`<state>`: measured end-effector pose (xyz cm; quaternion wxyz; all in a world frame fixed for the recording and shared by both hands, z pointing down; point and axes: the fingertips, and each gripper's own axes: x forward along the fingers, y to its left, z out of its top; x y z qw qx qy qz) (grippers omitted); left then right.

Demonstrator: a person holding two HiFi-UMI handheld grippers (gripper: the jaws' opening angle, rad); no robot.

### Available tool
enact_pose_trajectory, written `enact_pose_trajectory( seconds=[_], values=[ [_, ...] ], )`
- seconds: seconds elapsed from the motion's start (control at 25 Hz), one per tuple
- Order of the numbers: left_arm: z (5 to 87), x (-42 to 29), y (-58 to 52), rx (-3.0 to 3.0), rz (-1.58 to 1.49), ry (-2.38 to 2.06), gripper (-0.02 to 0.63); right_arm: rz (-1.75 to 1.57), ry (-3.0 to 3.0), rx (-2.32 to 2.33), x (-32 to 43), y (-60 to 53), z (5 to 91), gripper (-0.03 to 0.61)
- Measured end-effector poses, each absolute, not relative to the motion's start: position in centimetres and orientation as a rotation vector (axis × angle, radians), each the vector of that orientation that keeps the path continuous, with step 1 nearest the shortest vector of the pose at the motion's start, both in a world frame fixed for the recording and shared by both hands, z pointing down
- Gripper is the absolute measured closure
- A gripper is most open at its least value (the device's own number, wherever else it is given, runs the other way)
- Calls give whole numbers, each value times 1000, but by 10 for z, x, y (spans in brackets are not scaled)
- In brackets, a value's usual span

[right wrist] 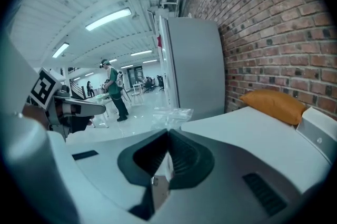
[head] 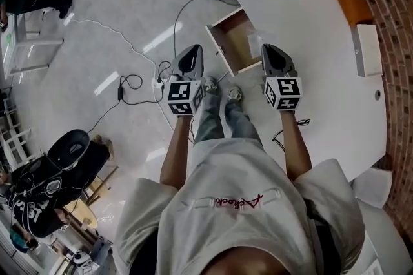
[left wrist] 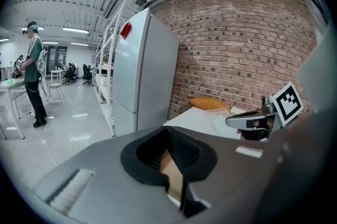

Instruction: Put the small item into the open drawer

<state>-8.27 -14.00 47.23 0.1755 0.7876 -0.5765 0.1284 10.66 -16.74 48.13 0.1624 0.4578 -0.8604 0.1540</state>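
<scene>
Person holds the left gripper (head: 192,53) and right gripper (head: 271,51) side by side, aimed at an open drawer (head: 235,44) at a white tabletop's (head: 310,28) edge.
Both pairs of jaws are clenched on nothing. A crumpled clear packet (right wrist: 171,115), probably the small item, lies on the tabletop just ahead of the right gripper, within reach.

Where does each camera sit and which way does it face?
Head view: on the head, facing down at drawer, table; shows arms, left gripper, right gripper.
Left gripper view: on the left gripper, facing along shut jaws toward fridge; right gripper at right.
Right gripper view: on the right gripper, same heading; left gripper at left.
Shared: fridge, brick wall, cushion in both gripper views.
</scene>
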Motion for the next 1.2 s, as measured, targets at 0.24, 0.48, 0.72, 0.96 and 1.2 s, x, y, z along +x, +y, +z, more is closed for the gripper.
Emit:
enact_pose_trajectory(
  seconds=[0.24,0.48,0.72,0.96,1.2],
  values=[
    [515,-96,-146,2200,381,-1586,607,460,-2408,1250,84,-167,522,566],
    [549,-117,-150,2182,417,-1543,607,485,-2351,1224,65,-164,558,566],
    [584,-126,-149,2131,445,-1501,608,520,-2296,1226,62,-162,588,566],
    [614,-127,-149,2100,474,-1456,607,567,-2255,1216,62,-154,623,566],
    [655,-123,-138,2098,509,-1407,607,625,-2213,1200,64,-140,664,566]
  ],
)
